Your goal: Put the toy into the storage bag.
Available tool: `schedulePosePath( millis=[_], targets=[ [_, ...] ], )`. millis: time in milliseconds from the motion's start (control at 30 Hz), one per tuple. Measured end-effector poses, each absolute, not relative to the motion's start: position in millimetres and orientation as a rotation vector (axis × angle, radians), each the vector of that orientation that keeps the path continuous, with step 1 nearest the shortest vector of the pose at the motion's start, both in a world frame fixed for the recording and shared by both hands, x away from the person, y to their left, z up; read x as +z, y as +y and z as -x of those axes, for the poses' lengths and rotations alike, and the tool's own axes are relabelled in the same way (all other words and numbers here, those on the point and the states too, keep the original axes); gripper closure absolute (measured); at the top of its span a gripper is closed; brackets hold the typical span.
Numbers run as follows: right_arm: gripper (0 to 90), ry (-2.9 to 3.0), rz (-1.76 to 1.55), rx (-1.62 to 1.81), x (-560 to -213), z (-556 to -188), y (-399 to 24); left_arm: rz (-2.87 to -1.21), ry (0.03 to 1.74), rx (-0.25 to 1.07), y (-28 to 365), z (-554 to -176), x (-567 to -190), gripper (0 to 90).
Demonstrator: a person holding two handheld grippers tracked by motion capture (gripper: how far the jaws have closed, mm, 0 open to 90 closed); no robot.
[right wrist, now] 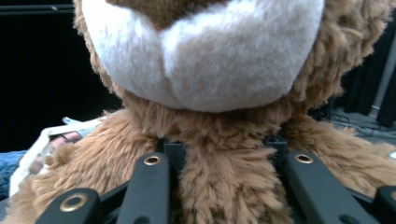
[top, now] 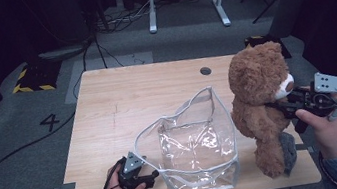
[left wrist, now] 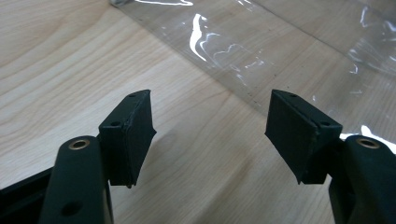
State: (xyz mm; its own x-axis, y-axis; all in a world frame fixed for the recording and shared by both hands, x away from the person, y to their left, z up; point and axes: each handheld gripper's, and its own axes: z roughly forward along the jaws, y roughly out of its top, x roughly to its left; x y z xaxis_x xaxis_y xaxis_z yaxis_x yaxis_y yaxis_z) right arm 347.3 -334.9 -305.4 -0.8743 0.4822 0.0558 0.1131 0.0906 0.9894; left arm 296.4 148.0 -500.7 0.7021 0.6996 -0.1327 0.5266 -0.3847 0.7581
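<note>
1. Left gripper (top: 154,176), jaws spread and empty, is set just beside the clear plastic zip bag (top: 196,143).
2. Fuzzy brown teddy bear (top: 261,106), upright, is pinched at the chest by the right gripper (top: 279,106), right of the bag mouth.

High cam over table (top: 106,98); gripper cams close-up, bear (top: 261,106) shared.

Brown teddy bear (top: 259,106), clear bag (top: 197,146)
</note>
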Motion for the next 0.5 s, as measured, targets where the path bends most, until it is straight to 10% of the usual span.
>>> schedulePosePath(
  millis=[500],
  targets=[
    [65.5, 2.083, -0.542, 1.81, -290.5, -336.1, -332.0, -2.165, 0.902, 0.278, 126.8, -312.3, -500.6, 36.3]
  ],
)
